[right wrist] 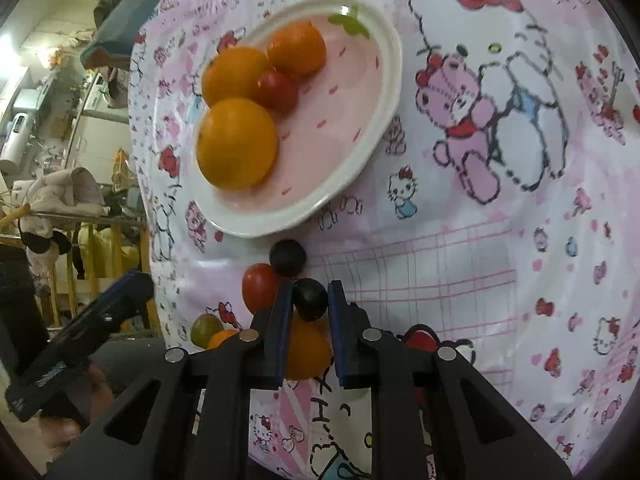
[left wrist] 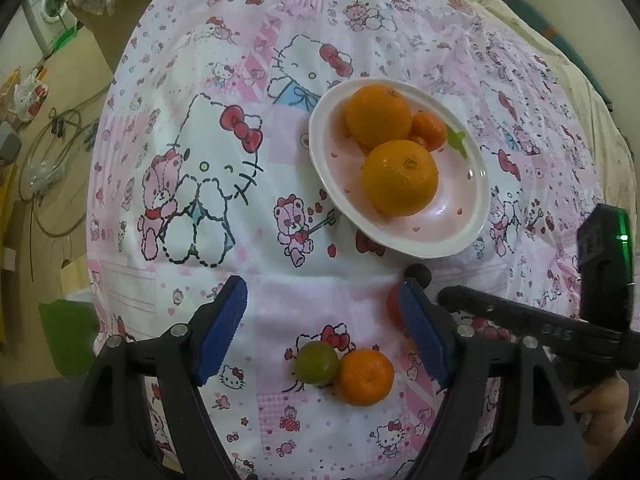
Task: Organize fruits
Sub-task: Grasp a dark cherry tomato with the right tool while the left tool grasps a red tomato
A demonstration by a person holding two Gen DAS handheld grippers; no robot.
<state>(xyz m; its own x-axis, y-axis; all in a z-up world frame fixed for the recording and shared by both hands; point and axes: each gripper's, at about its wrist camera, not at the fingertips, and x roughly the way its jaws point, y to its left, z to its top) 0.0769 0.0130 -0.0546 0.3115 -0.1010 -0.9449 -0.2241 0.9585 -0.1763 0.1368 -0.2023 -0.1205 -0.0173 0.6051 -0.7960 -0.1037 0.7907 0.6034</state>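
Fruits on plate and cloth

Oranges (left wrist: 400, 178) and a red tomato (right wrist: 277, 91) sit in the pink plate (left wrist: 472, 216) on the cloth (left wrist: 280, 40). Near the left claw (left wrist: 324, 332), wide open, lie a green fruit (left wrist: 316, 362) and a mandarin (left wrist: 364, 378), touching. The right claw (right wrist: 308, 322) grips a dark round fruit (right wrist: 310, 299); another (right wrist: 287, 257) and a tomato (right wrist: 260, 286) lie just beyond it.
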